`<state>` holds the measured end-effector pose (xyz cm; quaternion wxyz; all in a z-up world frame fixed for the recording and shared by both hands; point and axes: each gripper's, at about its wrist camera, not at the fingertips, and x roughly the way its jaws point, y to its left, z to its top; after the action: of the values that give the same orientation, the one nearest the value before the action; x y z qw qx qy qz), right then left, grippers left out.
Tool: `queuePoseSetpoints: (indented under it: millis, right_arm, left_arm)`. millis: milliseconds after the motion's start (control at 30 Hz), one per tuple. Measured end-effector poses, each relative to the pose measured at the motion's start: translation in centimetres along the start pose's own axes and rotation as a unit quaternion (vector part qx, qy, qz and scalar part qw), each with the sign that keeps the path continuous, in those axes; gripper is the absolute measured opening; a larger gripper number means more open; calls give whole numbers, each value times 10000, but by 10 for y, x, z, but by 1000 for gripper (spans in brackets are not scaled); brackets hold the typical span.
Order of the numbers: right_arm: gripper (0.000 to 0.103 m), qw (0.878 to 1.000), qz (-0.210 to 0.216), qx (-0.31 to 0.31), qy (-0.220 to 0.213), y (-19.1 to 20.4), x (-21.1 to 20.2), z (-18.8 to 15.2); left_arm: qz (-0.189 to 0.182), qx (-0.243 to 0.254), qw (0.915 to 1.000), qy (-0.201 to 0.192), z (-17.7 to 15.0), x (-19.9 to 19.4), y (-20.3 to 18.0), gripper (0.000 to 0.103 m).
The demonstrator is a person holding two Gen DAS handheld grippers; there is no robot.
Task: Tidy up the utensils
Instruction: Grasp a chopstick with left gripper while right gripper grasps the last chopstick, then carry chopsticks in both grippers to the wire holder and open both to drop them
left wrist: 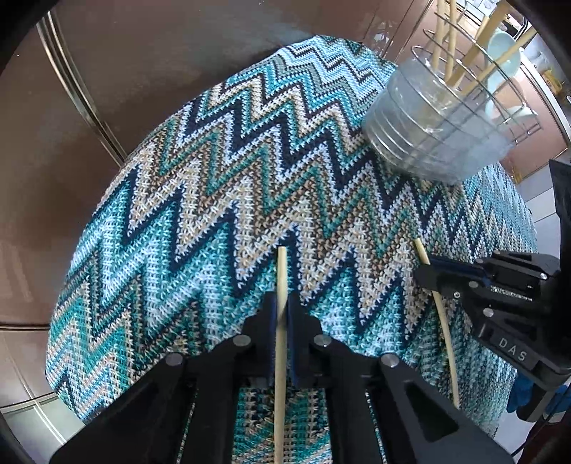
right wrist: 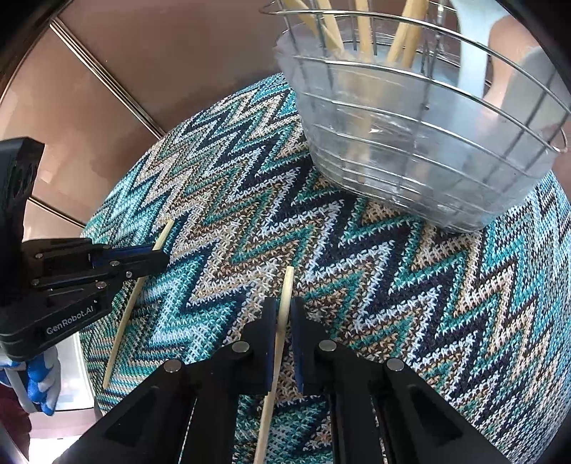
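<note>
My left gripper (left wrist: 282,303) is shut on a pale wooden chopstick (left wrist: 281,271) that points forward over the zigzag knit mat (left wrist: 214,200). My right gripper (right wrist: 283,307) is shut on a second chopstick (right wrist: 286,285). Each gripper shows in the other's view: the right one (left wrist: 426,266) holds its chopstick (left wrist: 446,339) at the right, the left one (right wrist: 162,255) holds its chopstick (right wrist: 132,303) at the left. A wire utensil basket (right wrist: 421,142) with a clear liner stands at the mat's far right, with several chopsticks (right wrist: 364,32) and pale spoons (left wrist: 503,53) upright in it.
The mat covers a round raised surface that drops off at its edges. Brown tiled floor (left wrist: 107,89) with metal strips lies beyond on the left. The basket (left wrist: 439,117) also shows in the left wrist view.
</note>
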<state>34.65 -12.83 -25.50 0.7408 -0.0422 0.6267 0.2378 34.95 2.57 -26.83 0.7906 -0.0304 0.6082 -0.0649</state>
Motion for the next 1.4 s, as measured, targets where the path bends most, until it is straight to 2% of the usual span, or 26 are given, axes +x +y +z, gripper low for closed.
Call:
queuePoseSetpoints:
  millis: [167,267,433,633,967,1400]
  right_arm:
    - [6,9998,15,-8,-185,2,-20,-12]
    - [6,9994,2,-44,-356,6,-34,-20]
    - [6,9969,-65,-123,-773,16,-61,-38]
    - [6,9914,-117,-143,-1299,29,-90,-62]
    - [6,9763,-243,25,-2151,40,-147,-91]
    - [6,9577,-324,-63,-2859,63,-197,-120]
  left_arm:
    - [13,-77,9995,-318,-13,-10,-4,5]
    - [32,-160,9969,-774,-22,-30,-6,5]
    - [46,-286,9876,-1546,-45,-64,-17,5]
    - [-71,-331,9751,-2193,-62,-101,-12,5]
    - [-188,-317,9609,-2745,-85,-144,-17,5]
    - [-271,-318,9457,-3224,-117,-192,-25,5]
